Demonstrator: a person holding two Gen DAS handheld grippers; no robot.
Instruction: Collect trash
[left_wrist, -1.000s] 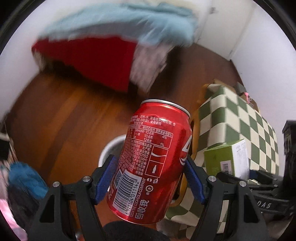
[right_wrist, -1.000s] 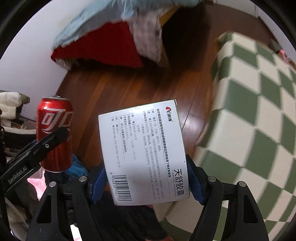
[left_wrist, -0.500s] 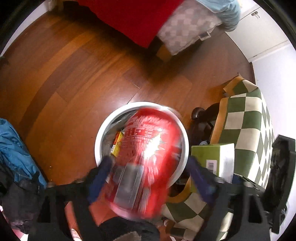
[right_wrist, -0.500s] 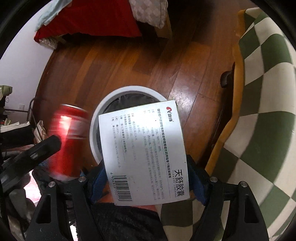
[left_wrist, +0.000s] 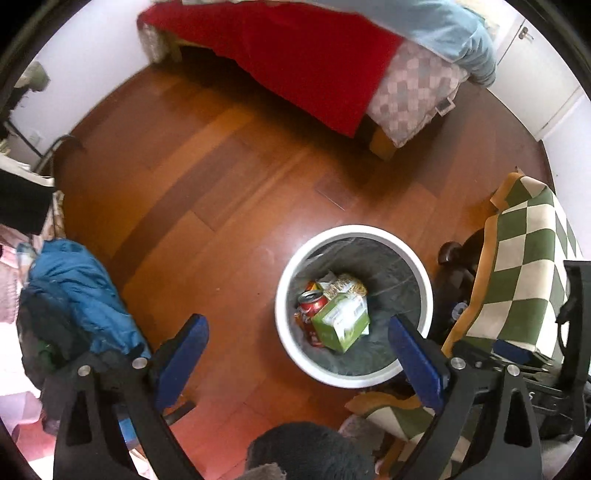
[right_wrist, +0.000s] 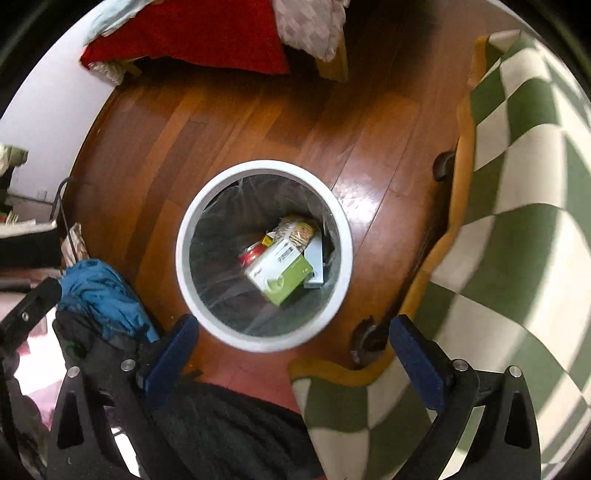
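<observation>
Both grippers, left (left_wrist: 297, 341) and right (right_wrist: 293, 341), gape empty over the bin (right_wrist: 186, 236), red can (left_wrist: 312, 300) and green box (right_wrist: 282, 273) inside, so next comes hunting more trash

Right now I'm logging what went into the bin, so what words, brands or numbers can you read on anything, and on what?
None can be read in either wrist view.
Green box in the white trash bin: a white label with print and a barcode, too small to read.
Red can: white marks, too blurred.
Snack packet: print unreadable.
</observation>
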